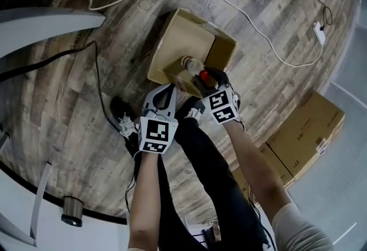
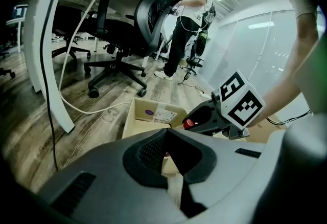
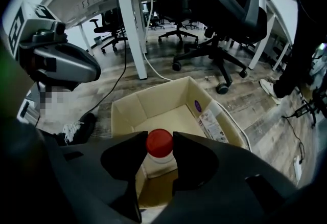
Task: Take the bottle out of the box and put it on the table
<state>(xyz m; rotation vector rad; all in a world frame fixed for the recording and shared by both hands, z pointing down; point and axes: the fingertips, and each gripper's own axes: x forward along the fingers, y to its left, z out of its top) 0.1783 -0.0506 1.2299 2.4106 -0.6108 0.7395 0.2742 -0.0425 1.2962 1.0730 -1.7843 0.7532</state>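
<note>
While the right gripper [image 3: 159, 152] pinched the bottle [image 3: 159, 164] by its red cap [image 3: 159, 142], the bottle stood upright inside the box [image 3: 153, 101]. The left gripper [image 2: 167, 140] had its jaws pressed onto the box's near edge. Beyond the right jaws, a white label [image 3: 210, 121] carried print too small to read.

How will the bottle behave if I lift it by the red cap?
Probably stiff, lightish plastic: the bottle looks translucent. Gripped only at its red cap by the right gripper, it may swing or slip, as the cap looks smooth. Tucked in the box corner, it could snag.
</note>
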